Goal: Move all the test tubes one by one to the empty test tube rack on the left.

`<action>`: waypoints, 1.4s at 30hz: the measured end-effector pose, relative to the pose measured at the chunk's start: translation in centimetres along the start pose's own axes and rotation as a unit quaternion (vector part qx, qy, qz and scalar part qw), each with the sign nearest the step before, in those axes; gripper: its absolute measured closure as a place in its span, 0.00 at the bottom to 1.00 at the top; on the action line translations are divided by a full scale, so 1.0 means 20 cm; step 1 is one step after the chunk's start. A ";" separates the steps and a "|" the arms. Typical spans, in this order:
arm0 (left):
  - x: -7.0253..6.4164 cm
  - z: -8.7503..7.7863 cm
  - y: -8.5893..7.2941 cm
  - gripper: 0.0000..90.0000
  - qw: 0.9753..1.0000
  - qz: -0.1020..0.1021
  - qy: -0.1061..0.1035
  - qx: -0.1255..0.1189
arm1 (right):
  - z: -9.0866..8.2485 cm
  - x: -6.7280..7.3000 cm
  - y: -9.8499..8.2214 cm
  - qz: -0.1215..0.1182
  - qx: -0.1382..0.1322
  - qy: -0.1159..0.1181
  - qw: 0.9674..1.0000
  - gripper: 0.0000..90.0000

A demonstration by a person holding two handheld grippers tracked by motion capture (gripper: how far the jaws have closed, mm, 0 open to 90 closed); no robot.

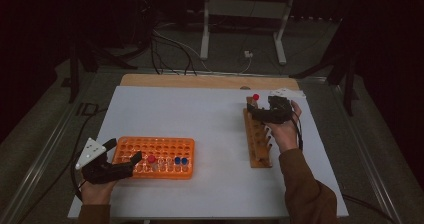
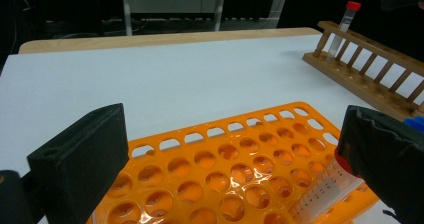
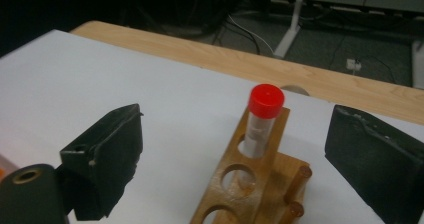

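While the left gripper [image 1: 121,152] sat at the near left of the white table [image 1: 210,119], its jaws stood spread over the front-left end of the orange rack [image 1: 162,146], gripping nothing. One jaw pad rested just beside a red-capped tube in the rack [image 1: 151,159], and two blue-capped tubes [image 1: 181,161] stood further along the same row. Farther off on the right, the right gripper [image 1: 260,111] hung by the far end of the wooden rack [image 1: 257,134], its jaws apart on either side of a red-capped tube [image 3: 263,119] standing upright in the end hole, clear of both pads.
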State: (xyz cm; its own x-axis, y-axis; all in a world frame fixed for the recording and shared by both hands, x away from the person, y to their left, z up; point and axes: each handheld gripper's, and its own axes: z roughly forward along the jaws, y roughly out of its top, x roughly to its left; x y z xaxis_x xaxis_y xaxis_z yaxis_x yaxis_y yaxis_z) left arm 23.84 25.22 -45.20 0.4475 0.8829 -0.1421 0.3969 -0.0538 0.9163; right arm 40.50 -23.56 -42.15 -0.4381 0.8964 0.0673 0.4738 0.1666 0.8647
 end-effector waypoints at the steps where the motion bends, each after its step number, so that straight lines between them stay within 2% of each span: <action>1: 0.00 0.00 0.00 0.01 1.000 0.000 0.001 0.001 | 0.01 -0.01 0.00 0.001 0.003 -0.003 1.000 0.10; 7: 0.00 0.01 -0.01 0.01 1.000 -0.002 0.001 0.005 | 0.08 -0.05 0.00 0.019 0.013 -0.011 1.000 0.19; 10: 0.00 0.00 -0.01 0.01 1.000 -0.002 0.002 0.005 | 0.12 -0.06 -0.01 0.024 0.021 -0.015 0.999 0.32; 14: 0.00 0.00 -0.01 0.01 1.000 -0.005 0.004 0.005 | 0.14 -0.07 -0.02 0.023 0.022 -0.019 0.999 0.54; 18: 0.00 0.00 -0.01 0.01 1.000 -0.004 0.004 0.006 | 0.16 -0.06 -0.01 0.010 0.025 -0.030 0.999 0.66; 24: 0.00 0.00 -0.01 0.01 1.000 -0.005 0.004 0.005 | 0.20 -0.05 0.00 -0.003 0.037 -0.039 0.999 0.76; 28: 0.00 0.00 -0.02 0.01 1.000 -0.006 0.005 0.004 | 0.22 -0.05 -0.01 -0.002 0.042 -0.037 0.998 0.78; 35: 0.00 0.00 -0.02 0.01 1.000 -0.003 0.004 0.006 | 0.23 -0.03 -0.01 -0.018 0.045 -0.043 0.998 0.78; 39: 0.00 0.00 -0.02 0.01 1.000 -0.003 0.005 0.006 | 0.23 -0.02 -0.01 -0.019 0.053 -0.045 0.997 0.81; 42: 0.00 0.00 -0.02 0.01 1.000 -0.003 0.004 0.005 | 0.23 -0.02 -0.02 -0.020 0.048 -0.050 0.997 0.83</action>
State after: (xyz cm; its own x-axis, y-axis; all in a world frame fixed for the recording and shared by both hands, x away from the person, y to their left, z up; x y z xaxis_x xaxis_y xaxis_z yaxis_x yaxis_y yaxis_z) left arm 23.65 25.23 -45.51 0.4377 0.8874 -0.1446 0.4085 -0.0530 0.9112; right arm 44.06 -22.11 -44.78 -0.3819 0.9240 -0.0207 0.5305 0.2375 0.8137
